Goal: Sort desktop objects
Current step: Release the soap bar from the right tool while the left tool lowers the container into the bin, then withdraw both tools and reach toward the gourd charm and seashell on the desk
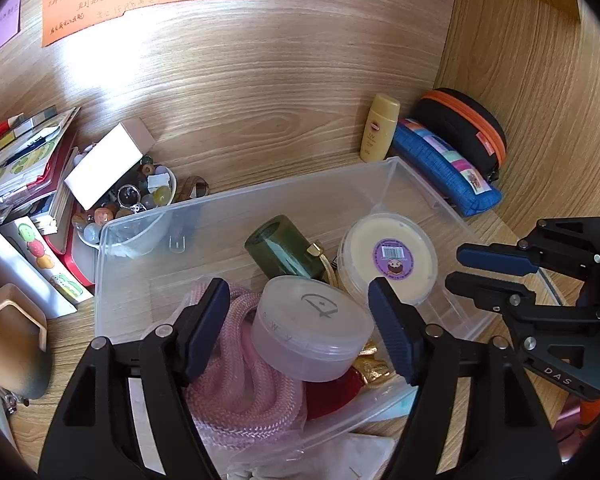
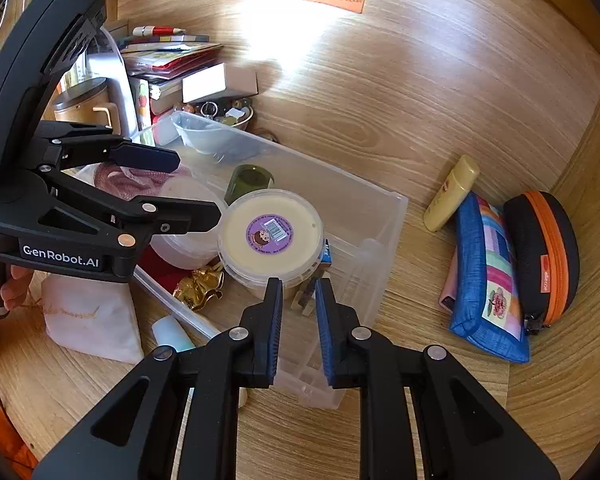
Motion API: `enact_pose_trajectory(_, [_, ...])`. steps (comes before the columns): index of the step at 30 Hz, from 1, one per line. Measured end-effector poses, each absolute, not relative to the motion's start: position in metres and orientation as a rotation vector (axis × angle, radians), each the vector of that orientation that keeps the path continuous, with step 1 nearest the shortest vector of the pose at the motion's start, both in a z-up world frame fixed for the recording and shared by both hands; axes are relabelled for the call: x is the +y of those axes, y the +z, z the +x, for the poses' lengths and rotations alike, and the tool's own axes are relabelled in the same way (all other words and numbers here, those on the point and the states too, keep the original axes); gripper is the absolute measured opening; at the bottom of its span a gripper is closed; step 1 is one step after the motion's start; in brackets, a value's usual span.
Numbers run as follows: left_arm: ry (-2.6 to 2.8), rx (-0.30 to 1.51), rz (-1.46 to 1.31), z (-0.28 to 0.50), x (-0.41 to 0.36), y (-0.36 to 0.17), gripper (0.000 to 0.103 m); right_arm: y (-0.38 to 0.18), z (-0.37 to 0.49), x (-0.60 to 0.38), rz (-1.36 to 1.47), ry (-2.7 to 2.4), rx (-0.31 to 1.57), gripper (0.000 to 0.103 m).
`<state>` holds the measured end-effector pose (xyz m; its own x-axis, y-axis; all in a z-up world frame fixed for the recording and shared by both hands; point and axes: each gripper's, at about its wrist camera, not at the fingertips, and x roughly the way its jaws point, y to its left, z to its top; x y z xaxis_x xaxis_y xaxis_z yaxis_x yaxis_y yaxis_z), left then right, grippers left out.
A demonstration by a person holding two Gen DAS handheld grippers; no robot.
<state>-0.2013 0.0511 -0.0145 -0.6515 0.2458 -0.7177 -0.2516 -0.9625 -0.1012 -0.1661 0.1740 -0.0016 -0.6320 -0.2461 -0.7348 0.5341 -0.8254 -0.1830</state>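
Observation:
A clear plastic bin (image 1: 284, 192) (image 2: 380, 216) on the wooden desk holds a frosted round jar (image 1: 312, 328) (image 2: 184, 200), a cream tub with a purple sticker (image 1: 388, 256) (image 2: 270, 234), a dark green bottle (image 1: 280, 248) (image 2: 250, 180), pink rope (image 1: 236, 376) (image 2: 132, 176) and gold foil (image 2: 200, 286). My left gripper (image 1: 300, 328) (image 2: 196, 188) is open, its fingers on either side of the frosted jar, not touching it. My right gripper (image 2: 298, 328) (image 1: 464, 268) hovers over the bin's right end, jaws a narrow gap apart, holding nothing.
A yellow sunscreen bottle (image 1: 380, 128) (image 2: 452, 192), a blue patchwork pouch (image 1: 444, 164) (image 2: 488, 280) and a black-and-orange zip case (image 1: 468, 128) (image 2: 544, 252) lie right of the bin. Books (image 1: 24, 168), a bead bowl (image 1: 140, 192) and a white box (image 1: 104, 160) stand left. A white cloth bag (image 2: 92, 316) lies in front.

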Motion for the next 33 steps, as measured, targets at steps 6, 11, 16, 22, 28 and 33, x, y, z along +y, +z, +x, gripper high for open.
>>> enact_pose_trajectory(6, [2.668, -0.012, -1.112, -0.199, 0.045, -0.007, 0.077, 0.008, -0.161, 0.178, 0.981, -2.486, 0.546, 0.039])
enact_pose_trajectory(11, [2.721, -0.020, -1.091, -0.193, 0.041, 0.004, 0.083, 0.019, -0.151, 0.181, 0.923, -2.523, 0.550, 0.050])
enact_pose_trajectory(16, [2.770, 0.014, -1.050, -0.179, 0.040, 0.015, 0.093, 0.025, -0.139, 0.182, 0.871, -2.579, 0.563, 0.074])
enact_pose_trajectory(22, [2.777, 0.037, -1.065, -0.164, 0.039, 0.019, 0.095, 0.026, -0.131, 0.184, 0.867, -2.610, 0.532, 0.082])
enact_pose_trajectory(28, [2.817, 0.054, -1.033, -0.142, 0.027, 0.030, 0.096, 0.029, -0.119, 0.184, 0.852, -2.599, 0.496, 0.082])
enact_pose_trajectory(33, [2.868, 0.074, -1.011, -0.118, 0.007, 0.035, 0.098, 0.026, -0.110, 0.185, 0.860, -2.598, 0.460, 0.083])
